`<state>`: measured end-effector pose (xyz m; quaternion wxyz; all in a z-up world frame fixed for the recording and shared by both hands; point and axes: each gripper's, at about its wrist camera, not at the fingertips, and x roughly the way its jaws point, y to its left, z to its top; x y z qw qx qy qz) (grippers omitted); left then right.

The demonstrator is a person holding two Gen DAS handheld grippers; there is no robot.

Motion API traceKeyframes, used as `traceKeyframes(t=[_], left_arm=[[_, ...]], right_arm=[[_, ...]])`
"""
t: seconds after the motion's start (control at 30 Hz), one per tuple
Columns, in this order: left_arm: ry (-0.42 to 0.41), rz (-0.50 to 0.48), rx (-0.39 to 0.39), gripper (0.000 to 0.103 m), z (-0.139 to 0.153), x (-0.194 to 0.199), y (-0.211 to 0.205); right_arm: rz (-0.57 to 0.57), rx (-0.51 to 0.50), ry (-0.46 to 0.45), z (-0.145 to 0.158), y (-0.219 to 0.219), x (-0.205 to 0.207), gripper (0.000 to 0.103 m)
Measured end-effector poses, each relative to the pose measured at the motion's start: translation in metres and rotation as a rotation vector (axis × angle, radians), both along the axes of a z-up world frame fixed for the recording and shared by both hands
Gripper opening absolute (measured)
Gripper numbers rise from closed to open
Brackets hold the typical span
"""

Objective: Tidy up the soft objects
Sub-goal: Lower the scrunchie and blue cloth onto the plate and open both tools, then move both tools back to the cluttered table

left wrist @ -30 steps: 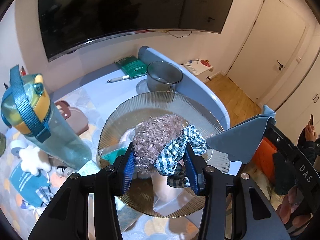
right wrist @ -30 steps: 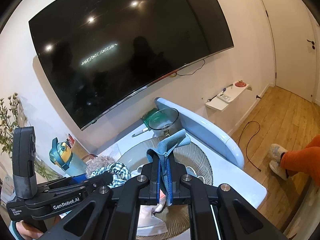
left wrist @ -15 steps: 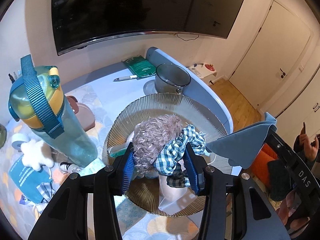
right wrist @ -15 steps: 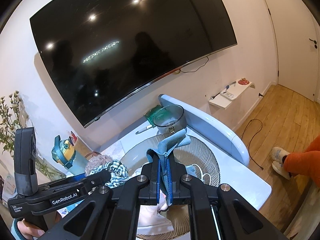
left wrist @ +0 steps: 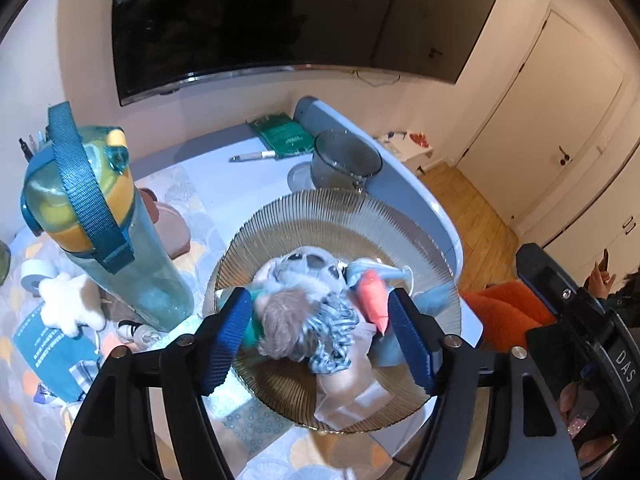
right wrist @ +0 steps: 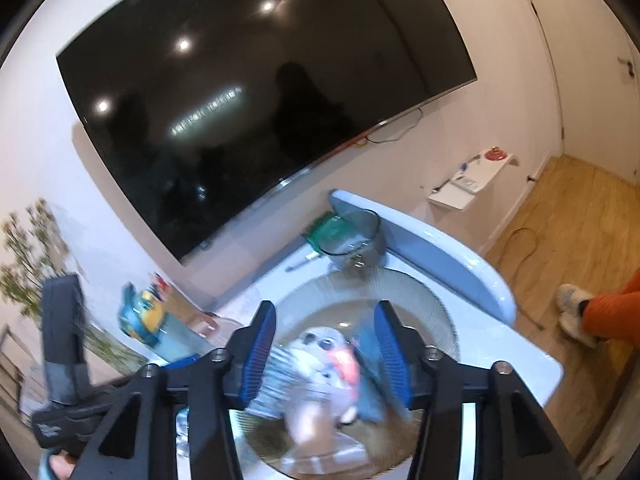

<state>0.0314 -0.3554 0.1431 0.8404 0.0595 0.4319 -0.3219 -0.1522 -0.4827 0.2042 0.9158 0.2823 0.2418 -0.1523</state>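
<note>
A ribbed amber glass bowl [left wrist: 340,216] holds a pile of soft things. My left gripper [left wrist: 318,340] hangs over it, jaws opening. A fuzzy mauve scrunchie [left wrist: 286,326] and a blue checked scrunchie [left wrist: 334,330] lie loose between the pads, touching neither. Behind them sit a plush with dark glasses [left wrist: 310,264] and an orange piece [left wrist: 372,300]. My right gripper [right wrist: 326,356] is over the same bowl [right wrist: 424,304], jaws opening. The blue cloth [right wrist: 370,372] is blurred, slipping down beside the right pad onto the plush [right wrist: 320,344].
A tall teal water bottle [left wrist: 100,220] stands left of the bowl, with a white plush star [left wrist: 68,304] and a tape roll [left wrist: 32,280] beside it. A glass mug [left wrist: 344,160], pen [left wrist: 252,156] and green book [left wrist: 280,134] lie behind. The table's edge runs right, by a person's orange-clad leg [right wrist: 612,312].
Both grippers went from shut to open. The two scrunchies dropped from the left pads into the bowl, and the blue cloth came out of the right pads.
</note>
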Motion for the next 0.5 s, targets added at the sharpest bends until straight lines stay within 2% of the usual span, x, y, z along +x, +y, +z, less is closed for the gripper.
traceKeyframes(t=[0.27,0.4,0.47,0.5], left_arm=[[0.014,-0.029,-0.025,0.069,0.002,-0.003,0.002],[0.018,-0.057,-0.140,0.070,0.019,-0.015,0.020],[-0.003,-0.061,-0.178,0.077,0.028,-0.020,0.031],[-0.023,-0.058,-0.205,0.080,0.034,-0.024,0.041]], right_arm=[[0.004,0.009,0.016,-0.002,0.003,0.002,0.053],[0.012,0.032,-0.004,-0.001,0.007,0.003,0.056],[0.023,0.041,-0.024,-0.001,0.014,0.005,0.064],[0.028,0.043,-0.035,0.000,0.018,0.005,0.074]])
